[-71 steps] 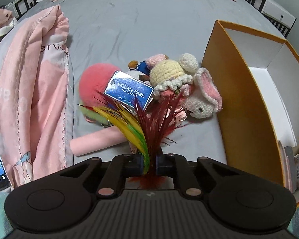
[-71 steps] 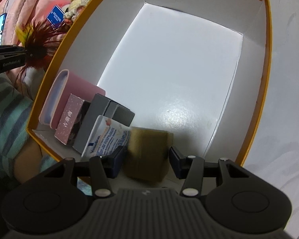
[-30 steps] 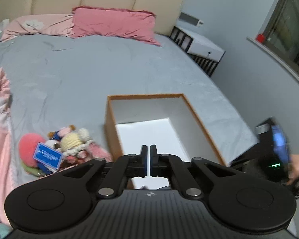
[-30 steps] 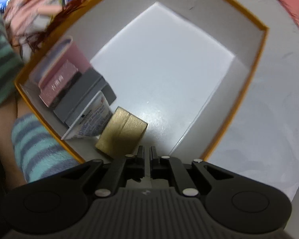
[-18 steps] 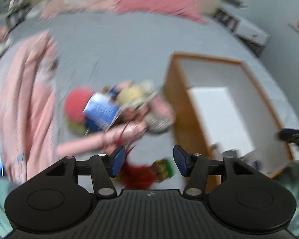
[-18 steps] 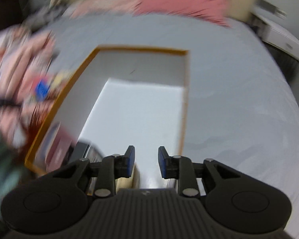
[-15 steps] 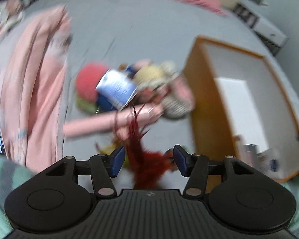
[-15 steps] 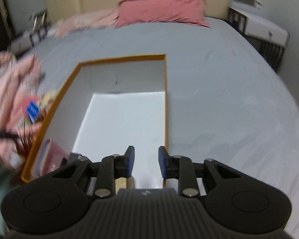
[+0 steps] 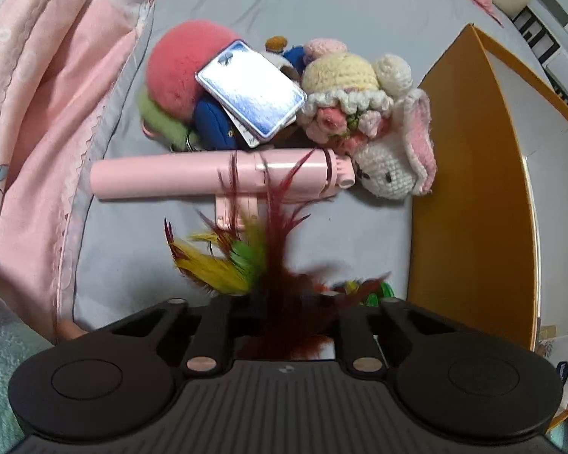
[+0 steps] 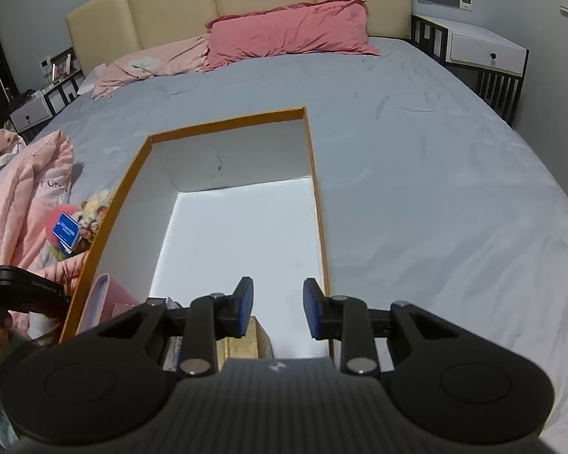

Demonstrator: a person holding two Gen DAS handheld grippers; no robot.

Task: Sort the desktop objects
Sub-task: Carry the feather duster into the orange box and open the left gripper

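Note:
My left gripper (image 9: pixel 286 302) is open, its jaws wide around a feather toy (image 9: pixel 261 261) of dark red, yellow and green plumes lying on the grey bed. Beyond it lie a pink tube (image 9: pixel 193 176), a blue card (image 9: pixel 252 92), a pink pompom (image 9: pixel 181 64) and a crocheted bunny (image 9: pixel 392 166). The orange box (image 9: pixel 469 204) stands to the right. My right gripper (image 10: pixel 277 308) is open and empty above the near end of the box (image 10: pixel 310 159), over a gold box (image 10: pixel 242 340) inside it.
A pink quilt (image 9: pixel 38 87) lies along the left. Inside the orange box's near end stand a pink case (image 10: pixel 108 295) and other small boxes. Pink pillows (image 10: pixel 287 30) and a headboard are at the far end. A white nightstand (image 10: pixel 484 53) is at the right.
My left gripper let go of the feather toy and opened; the toy now lies on the bed between its jaws. My right gripper released the gold box, opened and tilted up.

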